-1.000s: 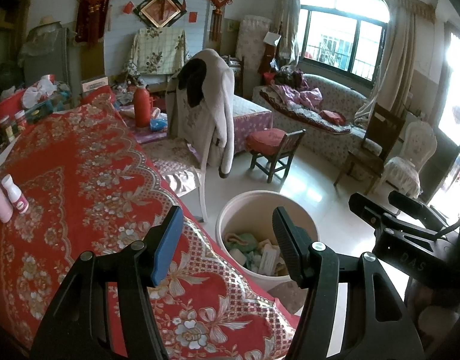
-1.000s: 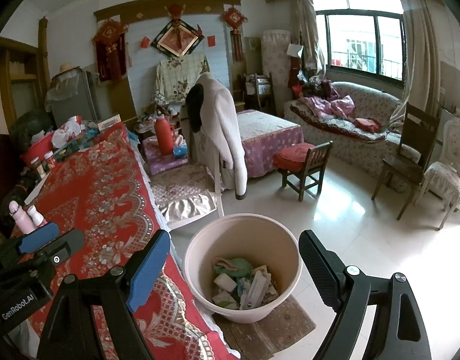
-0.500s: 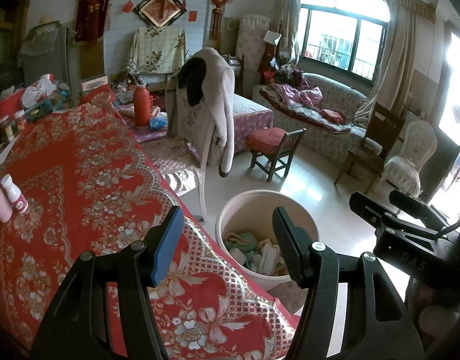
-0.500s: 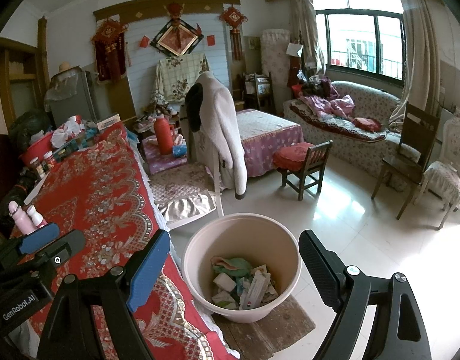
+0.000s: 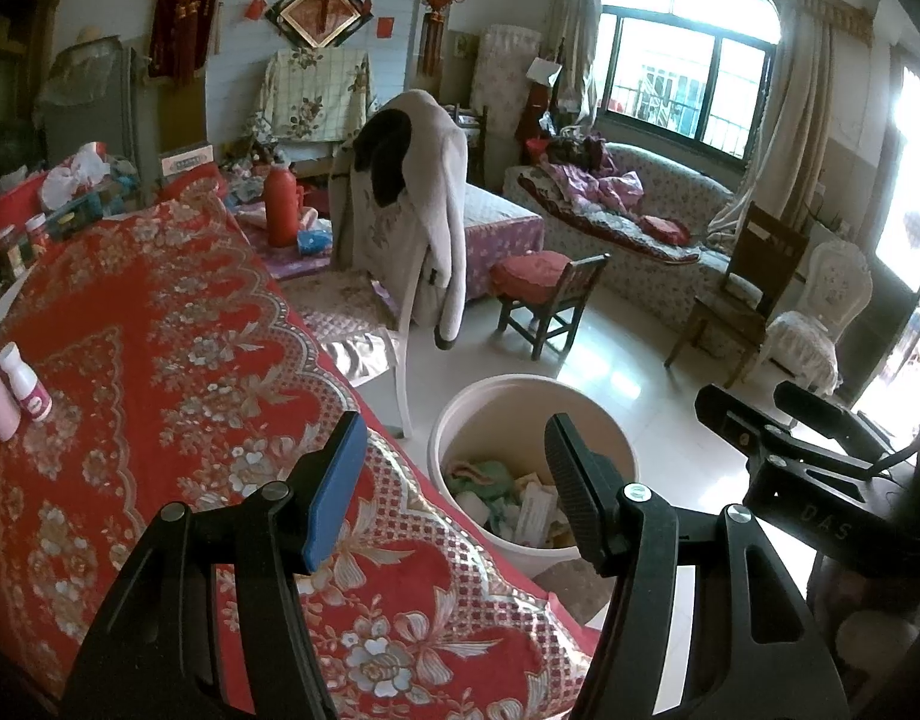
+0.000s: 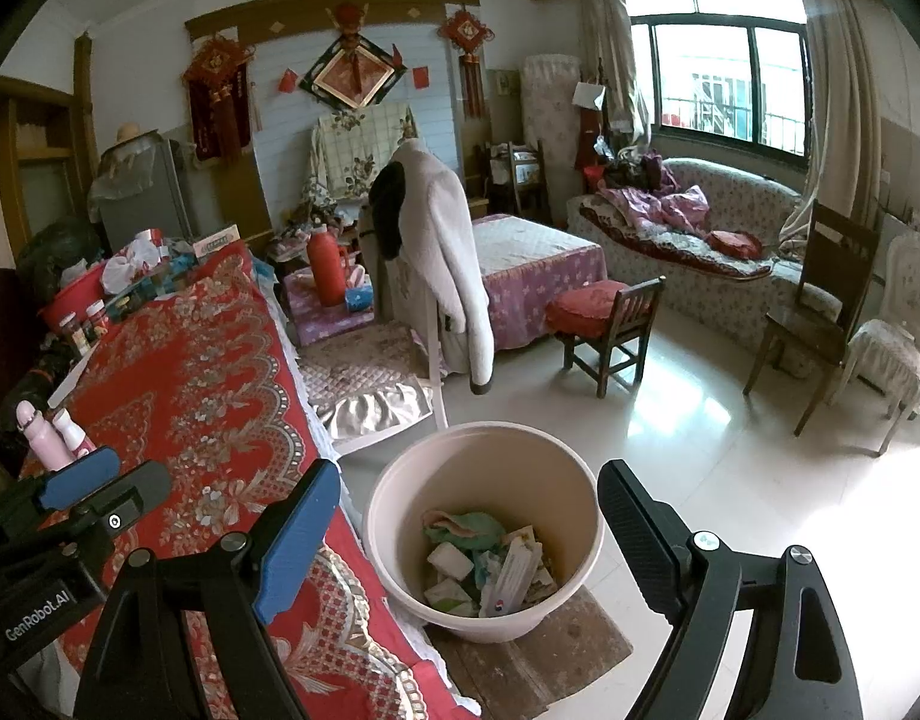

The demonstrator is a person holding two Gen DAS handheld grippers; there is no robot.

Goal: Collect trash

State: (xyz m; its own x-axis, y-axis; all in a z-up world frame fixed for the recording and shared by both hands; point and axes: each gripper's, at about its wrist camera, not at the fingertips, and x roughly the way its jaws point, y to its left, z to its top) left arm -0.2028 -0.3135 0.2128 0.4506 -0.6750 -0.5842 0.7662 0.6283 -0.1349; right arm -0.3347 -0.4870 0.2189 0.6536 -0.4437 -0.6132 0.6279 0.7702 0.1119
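Both the left gripper [image 5: 448, 480] and right gripper [image 6: 469, 522] hang empty, fingers spread. Between them on the floor, beside the red-clothed worktop [image 5: 160, 360], stands the trash-filled bucket [image 6: 400, 492].

Smooth matt plastic forms the beige trash bin [image 6: 483, 483], crumpled paper and cloth scraps [image 6: 487, 561] inside. Beside it, the woven red tablecloth [image 5: 160, 360] shows gold-thread sheen. Under the bin, the tiled floor [image 6: 700, 438] gleams glossy.

Both wrist views down over shared bin [image 5: 532, 420], tablecloth [image 6: 208, 372].
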